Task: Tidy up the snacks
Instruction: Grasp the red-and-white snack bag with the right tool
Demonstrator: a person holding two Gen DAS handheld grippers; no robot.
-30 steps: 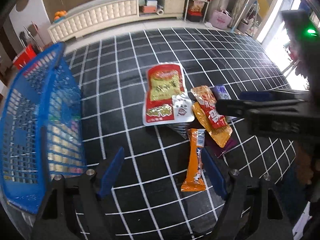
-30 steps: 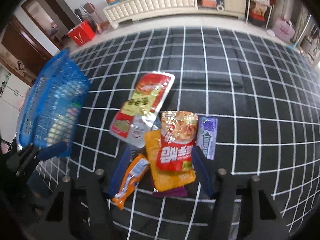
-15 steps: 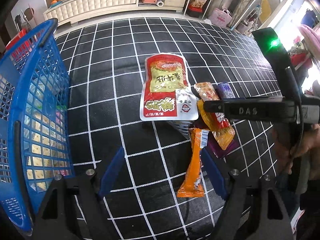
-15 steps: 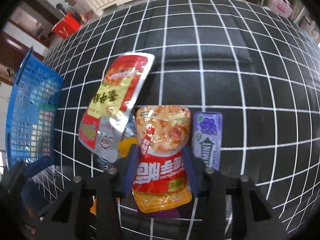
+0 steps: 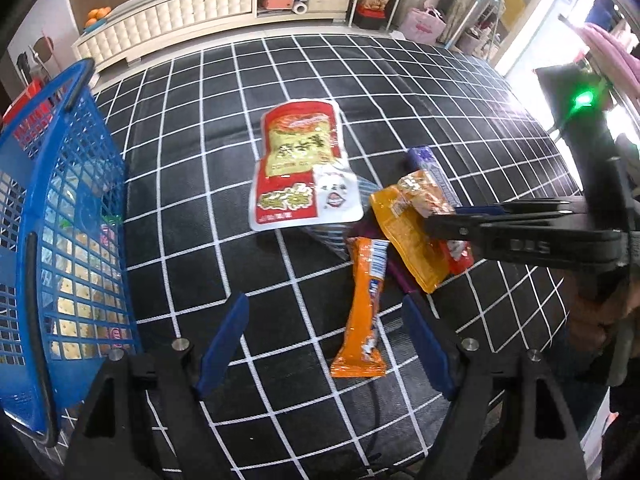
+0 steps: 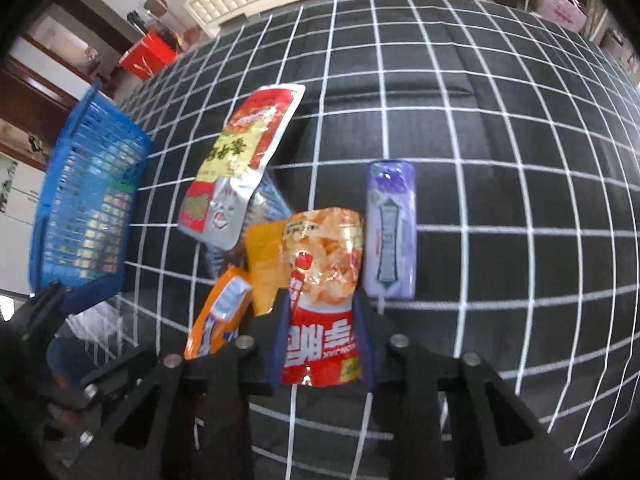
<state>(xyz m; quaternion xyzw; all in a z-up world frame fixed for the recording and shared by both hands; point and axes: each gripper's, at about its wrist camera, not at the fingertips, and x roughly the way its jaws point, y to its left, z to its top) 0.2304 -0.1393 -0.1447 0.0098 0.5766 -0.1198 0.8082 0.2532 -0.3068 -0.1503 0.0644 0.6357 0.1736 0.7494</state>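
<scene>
While clamped between blue pads low in the centre of the right wrist frame, red-and-clear snack pouch point(image 6: 324, 300) held by right gripper point(image 6: 322, 344), jaws pressed against both long edges, upper half of pouch sticking up past the fingertips. Just right of it in that frame, flat on black grid-lined cloth point(image 6: 500, 140): purple mint pack point(image 6: 391, 232), apart from the pouch by a narrow gap. Left of the pouch: yellow pouch point(image 6: 264, 264), partly tucked behind it, and orange bar wrapper point(image 6: 220, 316) slanting toward lower left. Higher, centre-left: large red-and-yellow packet point(image 6: 240, 168), overlapping a striped clear wrapper point(image 6: 272, 200). At far left edge: blue basket point(image 6: 80, 208), with packets faintly seen through the mesh.

From the left wrist view: left gripper point(image 5: 324, 344) spread wide at bottom centre, nothing between the blue pads point(image 5: 222, 344), hovering above the cloth. Orange bar wrapper point(image 5: 364, 308) lying just inside the right-hand pad. Large red-and-yellow packet point(image 5: 300, 172) in mid-frame. Right gripper point(image 5: 512, 236) reaching in from the right edge, closed over the red-and-clear snack pouch point(image 5: 428, 200), atop the yellow pouch point(image 5: 408, 248). Blue basket point(image 5: 80, 152) filling the left side, cracker packets point(image 5: 80, 280) visible through its wall. Cream cabinet point(image 5: 192, 12) along the top, oranges at its left end.
</scene>
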